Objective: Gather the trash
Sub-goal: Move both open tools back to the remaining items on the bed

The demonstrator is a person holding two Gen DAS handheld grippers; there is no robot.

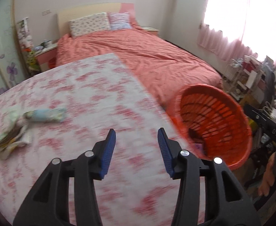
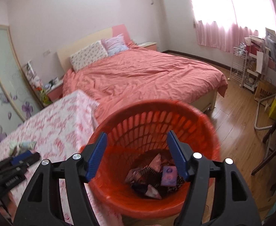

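A pile of crumpled trash (image 1: 25, 124) with a pale blue wrapper lies at the left of a table with a pink floral cloth (image 1: 92, 98). It also shows small in the right wrist view (image 2: 23, 145). My left gripper (image 1: 137, 137) is open and empty above the table, to the right of the trash. A red slatted basket (image 1: 213, 116) stands beside the table's right edge. My right gripper (image 2: 137, 141) is open and empty above the basket (image 2: 156, 116), which holds wrappers and a small purple box (image 2: 169, 176).
A bed with a salmon cover (image 1: 147, 56) lies behind the table. A nightstand (image 1: 45, 54) is at its left. Cluttered shelves (image 2: 250, 69) and a chair frame (image 2: 264, 111) stand on the wooden floor at the right, under a curtained window.
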